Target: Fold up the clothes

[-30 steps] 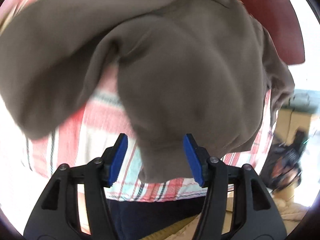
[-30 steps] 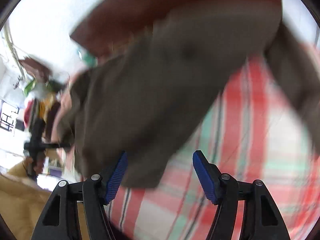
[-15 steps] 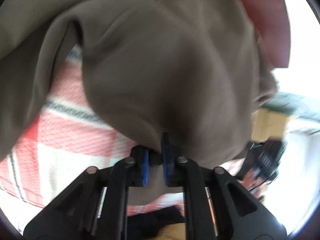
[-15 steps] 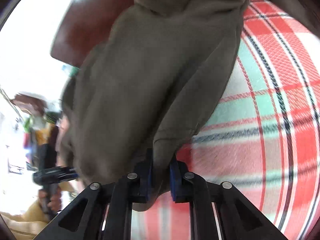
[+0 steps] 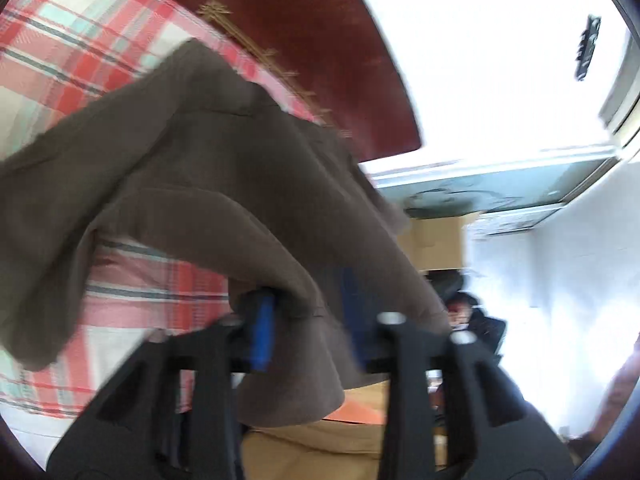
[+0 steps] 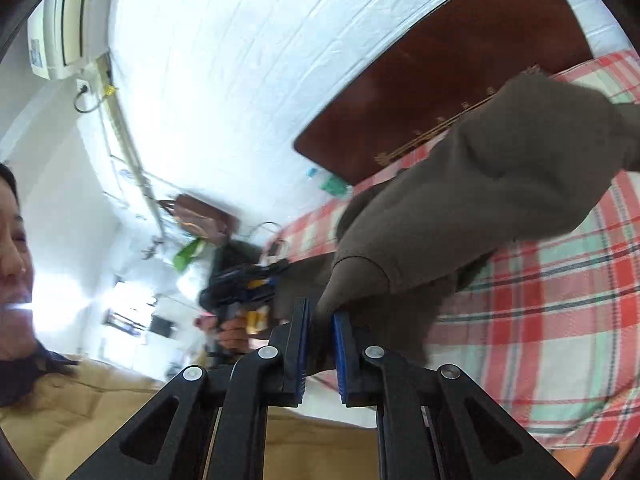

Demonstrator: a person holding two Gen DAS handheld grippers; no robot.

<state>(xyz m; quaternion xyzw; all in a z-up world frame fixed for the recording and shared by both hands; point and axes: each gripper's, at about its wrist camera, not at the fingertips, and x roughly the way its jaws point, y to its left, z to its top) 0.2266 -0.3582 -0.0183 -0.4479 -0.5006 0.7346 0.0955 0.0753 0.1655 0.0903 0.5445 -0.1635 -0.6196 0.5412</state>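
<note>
Left wrist: left tool [image 5: 308, 326] spread, brown garment [image 5: 224, 184] draped; right tool [image 6: 320, 344] pinching garment

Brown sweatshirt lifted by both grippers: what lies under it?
Under the brown sweatshirt lies a red, white and green plaid bedsheet, visible beside it and beneath its raised fold. Whatever sits under the parts that drape on the sheet is covered.

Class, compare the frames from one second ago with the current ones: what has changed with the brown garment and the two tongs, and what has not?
Both tongs, open a second ago, closed on the brown garment and lifted it. The right tongs are clamped on it; the left tongs now look part-open, cloth draped between. The plaid sheet and headboard are unchanged.
</note>
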